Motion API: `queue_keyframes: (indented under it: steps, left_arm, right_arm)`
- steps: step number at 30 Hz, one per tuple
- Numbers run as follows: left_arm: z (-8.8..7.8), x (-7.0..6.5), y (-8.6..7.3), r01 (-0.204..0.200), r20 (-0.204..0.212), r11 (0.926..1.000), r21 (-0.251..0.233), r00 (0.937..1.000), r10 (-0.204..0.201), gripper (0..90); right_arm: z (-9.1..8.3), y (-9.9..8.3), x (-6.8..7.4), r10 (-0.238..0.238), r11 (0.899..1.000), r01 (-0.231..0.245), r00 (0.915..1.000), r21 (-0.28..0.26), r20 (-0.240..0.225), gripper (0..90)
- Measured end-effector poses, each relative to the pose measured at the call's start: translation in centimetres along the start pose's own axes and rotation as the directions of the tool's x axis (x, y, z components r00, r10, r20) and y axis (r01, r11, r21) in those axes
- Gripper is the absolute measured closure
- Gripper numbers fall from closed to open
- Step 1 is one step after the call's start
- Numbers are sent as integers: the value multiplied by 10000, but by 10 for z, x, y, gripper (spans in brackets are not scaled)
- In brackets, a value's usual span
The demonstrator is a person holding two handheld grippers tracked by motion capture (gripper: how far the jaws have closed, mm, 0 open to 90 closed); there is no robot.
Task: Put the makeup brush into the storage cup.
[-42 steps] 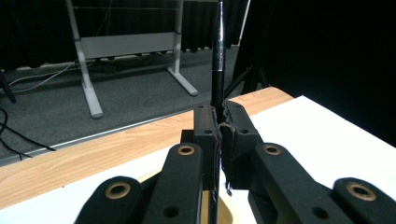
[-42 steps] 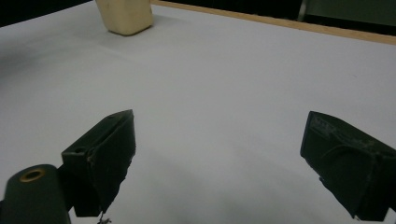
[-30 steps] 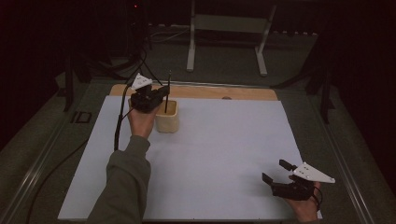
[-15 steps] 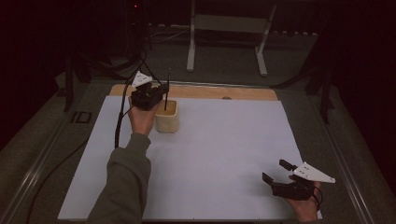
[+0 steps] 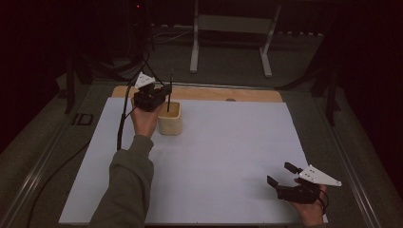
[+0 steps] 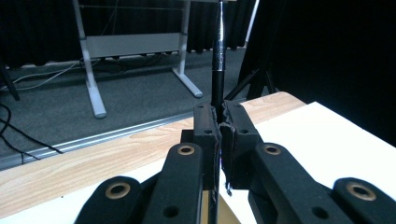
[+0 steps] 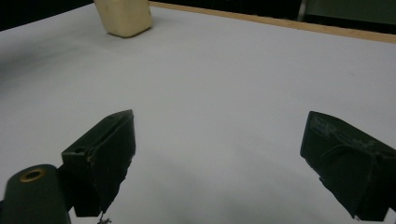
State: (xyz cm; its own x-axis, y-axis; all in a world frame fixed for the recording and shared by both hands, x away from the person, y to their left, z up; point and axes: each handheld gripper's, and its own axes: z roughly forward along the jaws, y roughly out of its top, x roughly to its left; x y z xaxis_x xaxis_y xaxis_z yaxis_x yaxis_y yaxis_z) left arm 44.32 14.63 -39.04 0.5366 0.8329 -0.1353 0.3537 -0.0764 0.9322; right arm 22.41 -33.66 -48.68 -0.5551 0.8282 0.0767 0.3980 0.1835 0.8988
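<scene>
At the far left of the white sheet: the left gripper (image 5: 164, 92) hangs over a cream cup (image 5: 169, 118), its jaws pinched tight on a thin black rod (image 5: 169, 90).
Rod: upright, with its lower end down inside the mouth of the cup and its upper end rising above the jaws; whether the tip meets the bottom of the cup cannot be told.
Left gripper view: the two black pads meet around the rod (image 6: 217, 60), which climbs straight up past the top edge of that picture.
Cup: stands on the white sheet (image 5: 223, 156) near its far edge, just in front of the wooden strip (image 5: 256, 94), and just beside the person's left hand (image 5: 144, 119).
Right gripper (image 5: 280, 176): held low over the near right corner of the sheet, well apart from the cup, jaws spread wide with nothing between them.
Right gripper view: bare sheet lies between the two pads, and the cup (image 7: 123, 17) sits far off at the upper left.
</scene>
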Motion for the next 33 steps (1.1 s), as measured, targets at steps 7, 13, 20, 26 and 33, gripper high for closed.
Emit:
queue_keyframes:
  steps: [7,13,20,26,33]
  left_arm:
    - [3,1,-3,-59,-7,9999,121,10000,60,865]
    - [6,2,-7,-62,-23,9998,204,10000,63,865]
    - [9,3,-12,-33,-29,9993,363,10000,34,865]
    - [10,5,-16,22,-44,9991,431,10000,-20,865]
    - [12,7,-22,107,-65,9987,507,9999,-104,864]
  right_arm:
    - [0,0,0,-11,10000,11,10000,-10,3,103]
    - [0,0,0,-14,10000,14,10000,-9,3,103]
    - [0,0,0,-6,10000,6,10000,-19,-7,103]
    - [0,0,0,-13,10000,13,10000,-13,-5,103]
    - [0,0,0,-15,10000,15,10000,-20,-1,103]
